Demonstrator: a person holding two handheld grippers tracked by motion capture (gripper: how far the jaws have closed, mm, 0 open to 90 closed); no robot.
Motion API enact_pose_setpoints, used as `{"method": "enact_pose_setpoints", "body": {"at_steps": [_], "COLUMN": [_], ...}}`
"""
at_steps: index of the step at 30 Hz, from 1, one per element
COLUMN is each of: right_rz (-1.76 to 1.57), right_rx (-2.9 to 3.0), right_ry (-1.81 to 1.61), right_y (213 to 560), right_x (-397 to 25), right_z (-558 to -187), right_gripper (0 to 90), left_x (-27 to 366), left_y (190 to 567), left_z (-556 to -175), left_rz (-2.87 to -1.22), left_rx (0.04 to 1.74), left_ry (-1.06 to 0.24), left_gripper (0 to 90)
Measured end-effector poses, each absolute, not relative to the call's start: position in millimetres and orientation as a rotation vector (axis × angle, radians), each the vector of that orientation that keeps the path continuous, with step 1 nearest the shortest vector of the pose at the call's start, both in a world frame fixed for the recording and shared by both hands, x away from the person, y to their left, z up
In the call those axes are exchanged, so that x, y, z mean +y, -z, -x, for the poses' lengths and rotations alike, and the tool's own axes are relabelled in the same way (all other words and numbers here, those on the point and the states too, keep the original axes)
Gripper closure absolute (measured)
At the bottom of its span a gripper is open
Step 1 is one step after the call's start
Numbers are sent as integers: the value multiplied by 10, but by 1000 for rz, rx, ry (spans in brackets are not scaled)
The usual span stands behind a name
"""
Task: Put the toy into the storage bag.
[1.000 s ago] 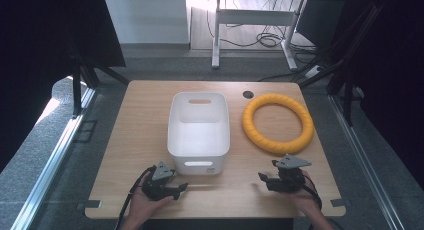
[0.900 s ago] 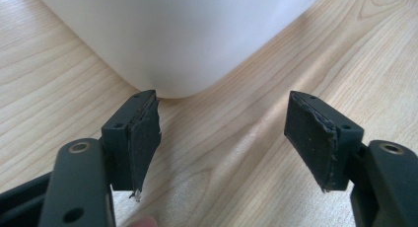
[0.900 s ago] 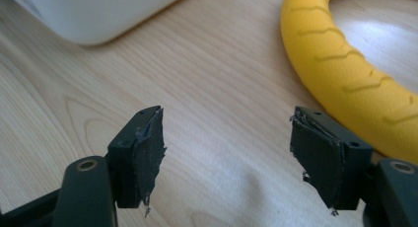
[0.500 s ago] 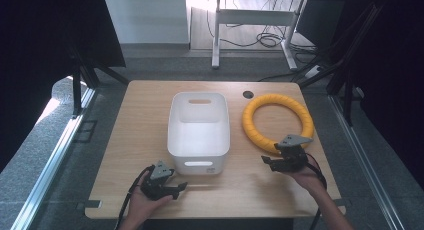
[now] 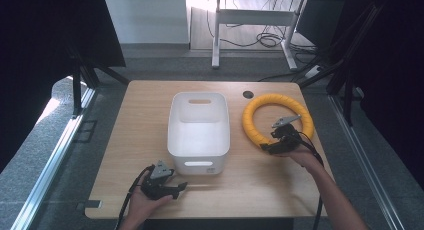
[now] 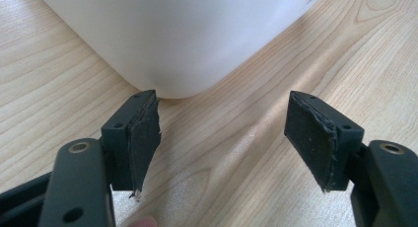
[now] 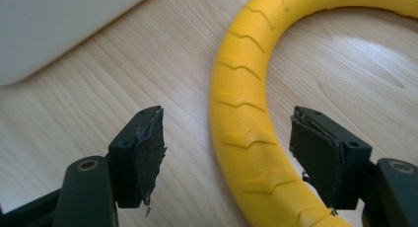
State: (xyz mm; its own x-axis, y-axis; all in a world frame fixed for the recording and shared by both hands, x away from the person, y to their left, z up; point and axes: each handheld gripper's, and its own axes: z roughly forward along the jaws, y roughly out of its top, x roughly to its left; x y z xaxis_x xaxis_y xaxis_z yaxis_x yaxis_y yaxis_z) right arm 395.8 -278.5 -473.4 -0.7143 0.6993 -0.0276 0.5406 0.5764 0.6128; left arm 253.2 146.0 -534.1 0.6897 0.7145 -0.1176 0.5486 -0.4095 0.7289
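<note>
Light wood table (image 5: pixel 130 140), rounded corners, round cable hole (image 5: pixel 248 94) near the far edge. White plastic bin (image 5: pixel 199 132) sits mid-table, open top, handle slots at its far and near ends. Yellow foam ring (image 5: pixel 260 127) lies flat on the right half of the table, between the bin and the right edge, just apart from the bin.

Right gripper (image 5: pixel 267 149) is at the ring's near-left arc, right hand (image 5: pixel 300 155) behind it. In the right gripper view its jaws stand wide apart with the ring (image 7: pixel 241 133) passing between them, closer to the right-side pad; nothing is clamped, wood shows on both sides of the ring. Whether a pad touches the foam, can't tell.

Left gripper (image 5: pixel 177 187) is near the near edge, just in front of the bin's near-left corner, left hand (image 5: pixel 145 205) holding it. In the left gripper view its jaws are also spread wide, empty, bare wood between them, and the bin's rounded corner (image 6: pixel 182 39) is just beyond the tips.

Room: grey carpet floor (image 5: pixel 45 190), metal rail (image 5: pixel 50 165) along the left of the table, dark curtains (image 5: pixel 30 55) on both sides, white desk frame (image 5: pixel 250 20) with loose cables (image 5: pixel 260 40) beyond the far edge, daylight patch on the floor there.
</note>
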Motion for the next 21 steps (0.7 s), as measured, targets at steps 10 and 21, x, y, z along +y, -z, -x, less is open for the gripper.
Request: {"method": "enact_pose_setpoints", "body": {"at_steps": [10,21], "right_rz": [-1036,-1034], "right_rx": [2581,2636], "right_ry": [-775,-694], "right_y": [4894,5071], "right_x": [-2727,-2683], "right_z": [-4130,-4243], "right_gripper": [297,358], "left_x": [1453,1438], "left_y": [5347,5365], "left_z": [-2529,-2531], "left_rz": [-2122,-2130], "left_rx": [961,961], "left_ry": [-271,-265], "left_gripper": [297,296]}}
